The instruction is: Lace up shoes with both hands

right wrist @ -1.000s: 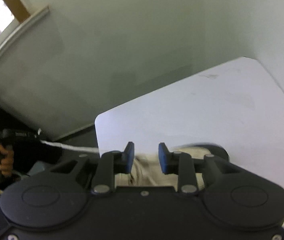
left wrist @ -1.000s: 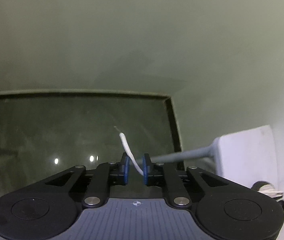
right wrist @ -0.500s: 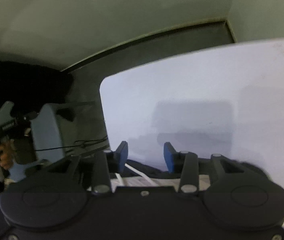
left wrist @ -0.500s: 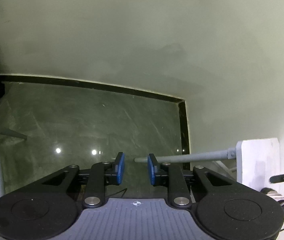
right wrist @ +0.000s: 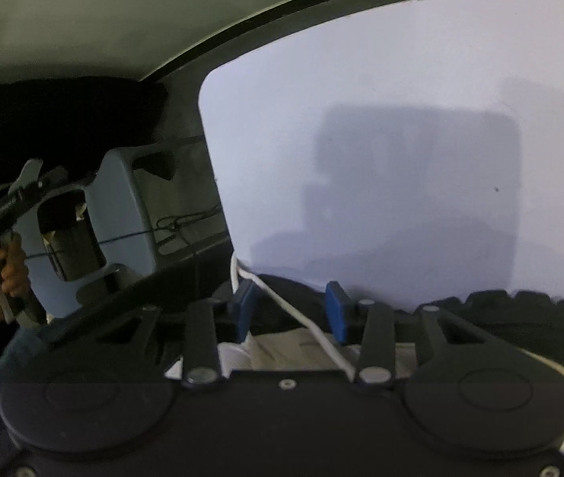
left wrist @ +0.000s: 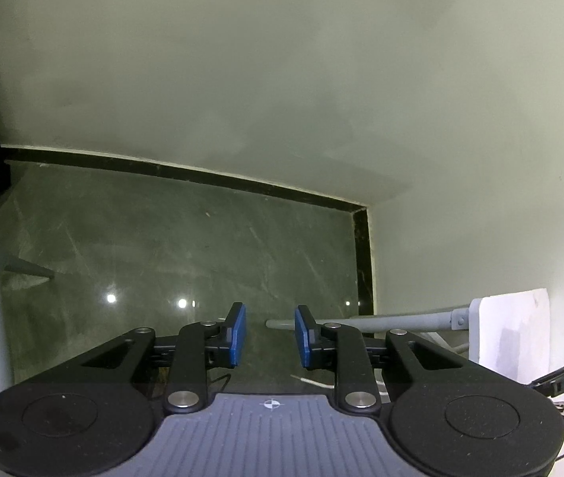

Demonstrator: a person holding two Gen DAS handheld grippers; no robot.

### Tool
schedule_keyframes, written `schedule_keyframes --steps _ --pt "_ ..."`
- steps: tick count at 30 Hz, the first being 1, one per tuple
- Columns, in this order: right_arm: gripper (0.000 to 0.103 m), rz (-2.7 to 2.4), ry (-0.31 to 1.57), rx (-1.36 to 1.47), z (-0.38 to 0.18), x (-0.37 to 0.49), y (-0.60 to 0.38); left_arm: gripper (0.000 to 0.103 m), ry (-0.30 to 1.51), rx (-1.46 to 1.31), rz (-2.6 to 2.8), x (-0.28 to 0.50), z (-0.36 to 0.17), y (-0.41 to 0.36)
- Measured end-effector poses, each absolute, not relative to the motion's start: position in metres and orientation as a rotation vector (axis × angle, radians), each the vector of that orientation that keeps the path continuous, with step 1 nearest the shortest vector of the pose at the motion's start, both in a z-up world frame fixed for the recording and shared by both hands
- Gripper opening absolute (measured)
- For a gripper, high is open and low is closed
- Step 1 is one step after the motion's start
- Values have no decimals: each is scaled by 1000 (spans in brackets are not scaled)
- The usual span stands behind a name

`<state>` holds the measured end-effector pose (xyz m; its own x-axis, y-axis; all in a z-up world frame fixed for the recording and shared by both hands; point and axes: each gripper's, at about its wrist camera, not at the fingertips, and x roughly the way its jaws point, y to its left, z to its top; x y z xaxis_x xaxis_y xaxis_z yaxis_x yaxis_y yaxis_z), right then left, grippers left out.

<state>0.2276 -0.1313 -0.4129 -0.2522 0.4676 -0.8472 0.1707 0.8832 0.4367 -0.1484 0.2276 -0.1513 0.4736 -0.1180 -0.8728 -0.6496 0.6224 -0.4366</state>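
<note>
White lace [right wrist: 301, 320] runs diagonally between my right gripper [right wrist: 291, 310] pads, jaws closing, not yet pinching; shoe [right wrist: 520, 318] right under it on the desk [right wrist: 401, 99]. Left gripper [left wrist: 270, 336] spread and empty out over the floor [left wrist: 162, 246], a lace end [left wrist: 309, 381] below it. Right is nearer; grey chair [right wrist: 123, 214] off left, nothing blocking

1. The shoe [right wrist: 282, 348] sits at the near edge of the white table, dark at collar and sole, pale cream in the upper; mostly hidden.
2. The white lace [right wrist: 301, 318] runs diagonally across the shoe's top, climbing left to the table edge.
3. Left view: a white lace end [left wrist: 307, 380] hangs slack below.
</note>
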Motion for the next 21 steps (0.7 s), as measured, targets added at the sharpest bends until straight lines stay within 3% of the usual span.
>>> schedule_keyframes --steps 1,6,11,13,18,21 --pt "0 311 1822 457 -410 229 -129 22 1049 -864 376 -146 -152 229" --pt "0 215 1692 351 -380 233 -136 23 1027 -842 337 -129 -145 231" --pt "0 -372 1333 305 -324 206 -182 26 985 -838 300 -113 -136 233" --pt "3 -501 1282 317 -313 190 -189 26 974 -850 282 -106 -134 232" --pt "24 -643 1188 268 -287 165 -179 26 980 -821 222 -95 -129 226" --pt "29 -558 1185 360 -278 169 -156 27 978 -820 206 -92 -127 224"
